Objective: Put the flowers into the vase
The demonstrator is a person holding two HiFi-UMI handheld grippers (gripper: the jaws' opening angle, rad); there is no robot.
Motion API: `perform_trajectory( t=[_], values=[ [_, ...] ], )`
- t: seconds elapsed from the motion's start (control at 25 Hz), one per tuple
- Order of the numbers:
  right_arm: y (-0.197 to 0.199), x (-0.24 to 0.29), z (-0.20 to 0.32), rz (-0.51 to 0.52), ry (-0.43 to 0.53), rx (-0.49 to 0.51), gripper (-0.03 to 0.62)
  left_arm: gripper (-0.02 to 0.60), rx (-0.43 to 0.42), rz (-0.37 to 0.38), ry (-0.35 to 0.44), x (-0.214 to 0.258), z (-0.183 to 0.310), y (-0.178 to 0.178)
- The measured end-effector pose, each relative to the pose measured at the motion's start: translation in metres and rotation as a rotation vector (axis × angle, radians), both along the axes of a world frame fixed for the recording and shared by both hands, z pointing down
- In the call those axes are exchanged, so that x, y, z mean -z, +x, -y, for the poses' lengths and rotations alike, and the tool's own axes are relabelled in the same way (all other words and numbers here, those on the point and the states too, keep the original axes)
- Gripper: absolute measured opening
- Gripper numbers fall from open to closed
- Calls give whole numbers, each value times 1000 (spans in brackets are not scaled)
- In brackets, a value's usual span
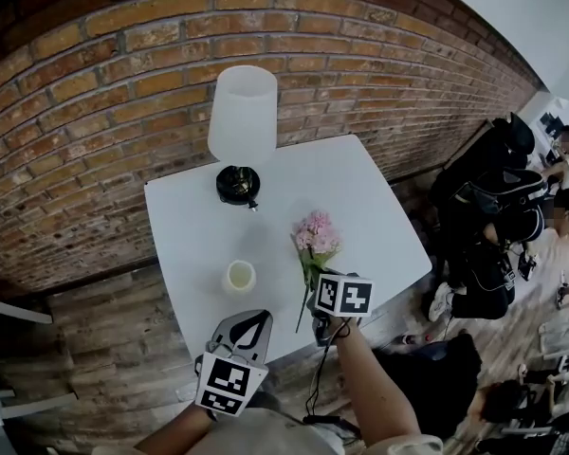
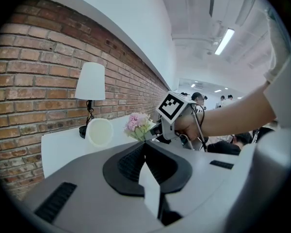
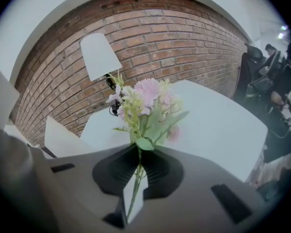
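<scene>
A bunch of pink flowers (image 1: 316, 237) with green leaves hangs above the white table (image 1: 379, 207), right of centre. My right gripper (image 1: 315, 287) is shut on its thin green stem, and in the right gripper view the blooms (image 3: 148, 93) stand up just past the jaws (image 3: 138, 147). The vase (image 1: 239, 276), a small pale round cup, stands on the table to the left of the flowers. My left gripper (image 1: 250, 320) hovers at the table's front edge, just below the vase, shut and holding nothing. In the left gripper view, the vase (image 2: 99, 131) and the flowers (image 2: 139, 124) lie beyond its jaws (image 2: 145, 143).
A lamp with a white shade (image 1: 242, 112) and a black base (image 1: 237, 184) stands at the table's back edge against the brick wall (image 1: 95, 112). Several seated people (image 1: 512, 216) and bags fill the floor to the right.
</scene>
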State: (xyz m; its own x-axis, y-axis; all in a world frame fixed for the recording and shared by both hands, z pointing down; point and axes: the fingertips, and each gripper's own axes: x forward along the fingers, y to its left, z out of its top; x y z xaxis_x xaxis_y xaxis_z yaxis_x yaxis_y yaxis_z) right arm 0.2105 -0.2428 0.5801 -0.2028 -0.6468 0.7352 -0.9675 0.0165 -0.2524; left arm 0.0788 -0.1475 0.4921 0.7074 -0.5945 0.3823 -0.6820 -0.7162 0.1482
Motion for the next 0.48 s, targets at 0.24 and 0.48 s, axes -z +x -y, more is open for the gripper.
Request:
perform_trajectory(
  t=[0.24,0.48],
  values=[
    [-10,30,-6,-6,114,-4,21,8,16,0,11,5,-6,-7],
    [-26,65,-12,-32,234,16,21,8,31,-5,26,12,-12,-14]
  ],
)
